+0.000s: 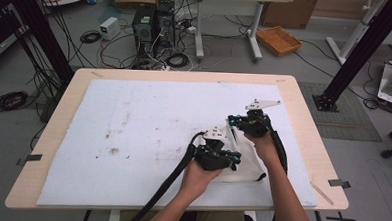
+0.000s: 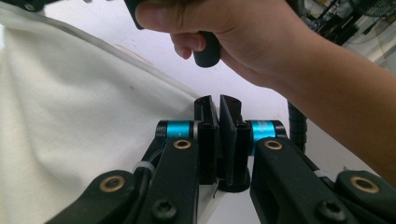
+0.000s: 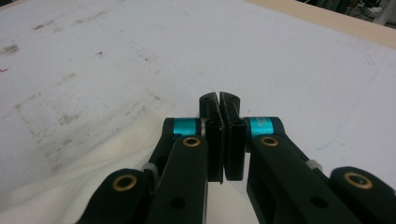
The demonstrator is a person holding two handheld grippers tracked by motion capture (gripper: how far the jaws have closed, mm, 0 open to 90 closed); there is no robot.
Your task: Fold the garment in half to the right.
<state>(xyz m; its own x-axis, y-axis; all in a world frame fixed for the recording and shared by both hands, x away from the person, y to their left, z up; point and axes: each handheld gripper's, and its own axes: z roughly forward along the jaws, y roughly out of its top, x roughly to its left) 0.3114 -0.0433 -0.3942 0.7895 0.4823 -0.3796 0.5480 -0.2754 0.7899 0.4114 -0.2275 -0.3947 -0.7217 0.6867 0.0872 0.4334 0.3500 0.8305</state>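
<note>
A cream-white cloth (image 1: 246, 165) lies folded on the white mat (image 1: 148, 118) near the table's front right. My left gripper (image 1: 240, 160) is over the cloth's left part, pointing right, its jaws shut. In the left gripper view the jaws (image 2: 219, 102) are together, the cloth (image 2: 70, 116) spreads to their left, and the other hand (image 2: 233, 32) is just ahead. My right gripper (image 1: 229, 120) is at the cloth's far corner, jaws shut. In the right gripper view the jaws (image 3: 219, 100) are closed above the cloth (image 3: 107, 154). Whether either pinches fabric is hidden.
The stained white mat (image 3: 140, 46) covers most of the wooden table (image 1: 303, 120), with bare mat to the left and far side. On the floor beyond are computer towers (image 1: 153, 21), tangled cables (image 1: 116, 47), an orange tray (image 1: 278, 40) and black frame posts (image 1: 359, 52).
</note>
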